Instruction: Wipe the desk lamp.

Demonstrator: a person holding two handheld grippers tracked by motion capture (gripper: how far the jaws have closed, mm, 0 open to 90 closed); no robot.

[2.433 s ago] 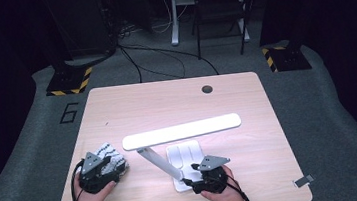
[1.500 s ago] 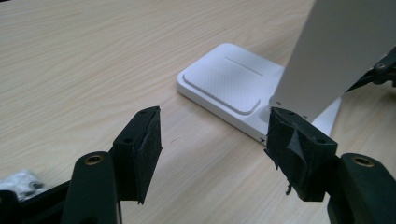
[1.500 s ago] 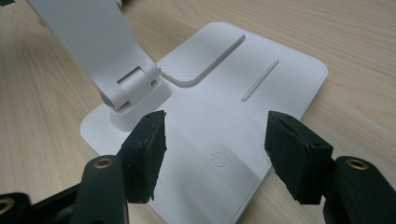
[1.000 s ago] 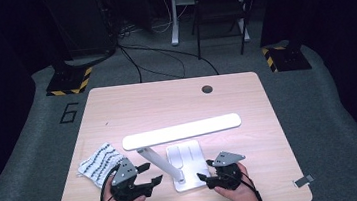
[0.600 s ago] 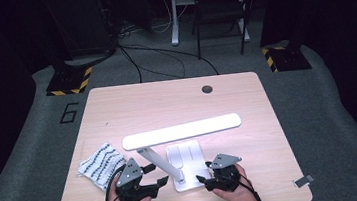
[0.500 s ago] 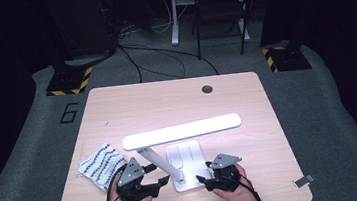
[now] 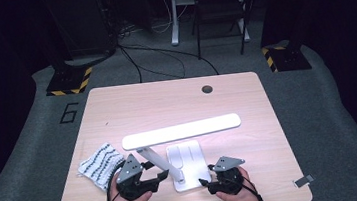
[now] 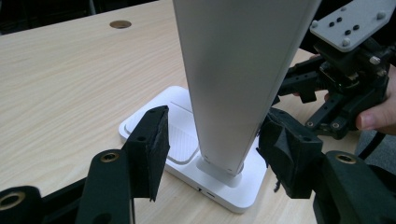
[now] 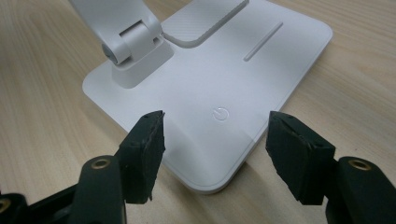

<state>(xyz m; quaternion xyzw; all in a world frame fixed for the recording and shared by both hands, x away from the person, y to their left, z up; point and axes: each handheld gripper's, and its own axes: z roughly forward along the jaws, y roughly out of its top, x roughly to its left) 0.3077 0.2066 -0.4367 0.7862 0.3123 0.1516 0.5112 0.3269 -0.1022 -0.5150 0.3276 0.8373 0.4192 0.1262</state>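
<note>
Both grippers have jaws apart: left gripper (image 7: pixel 161 175) straddling the lamp (image 7: pixel 184 130) arm, right gripper (image 7: pixel 204 182) facing its base. A lopsided squeeze could tip the lamp.

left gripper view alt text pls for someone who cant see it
A white desk lamp's arm rises from its flat white base on a light wooden table, framed between the left gripper's two open black jaws, one on each side of the arm's foot. Beyond the lamp, at upper right, the right gripper is held in a hand.
</note>
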